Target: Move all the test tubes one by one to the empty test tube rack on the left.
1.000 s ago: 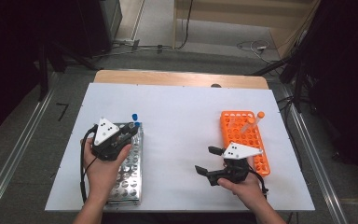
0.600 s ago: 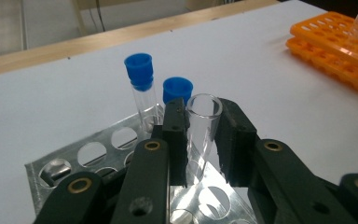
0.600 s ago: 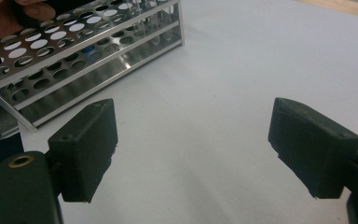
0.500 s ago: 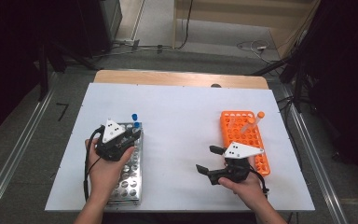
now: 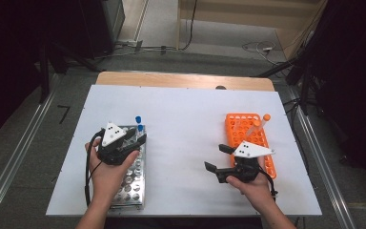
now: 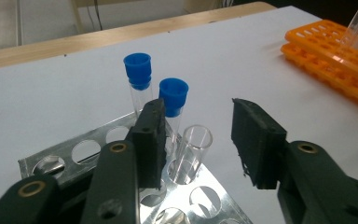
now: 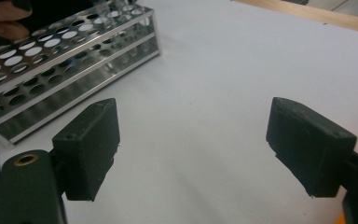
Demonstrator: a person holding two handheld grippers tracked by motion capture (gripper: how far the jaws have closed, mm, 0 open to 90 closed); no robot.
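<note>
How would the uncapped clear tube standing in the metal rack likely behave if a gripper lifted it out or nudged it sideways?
The uncapped tube looks thin-walled and smooth, so it is probably light and could slip between hard pads. It stands in a hole of the metal rack, so a sideways nudge would likely only tilt it. Laid on the table, its round shape would probably let it roll.

I see a white worktop (image 5: pixel 186 119) with a bare wooden strip (image 5: pixel 181 79) along its far edge. On its right side sits an orange rack (image 5: pixel 240 125) with an orange-capped tube (image 5: pixel 259 123) leaning in it. Beyond the worktop I make out grey floor (image 5: pixel 181 57) with loose cables (image 5: pixel 257 46), and metal rails (image 5: pixel 19 157) run along both sides.
</note>
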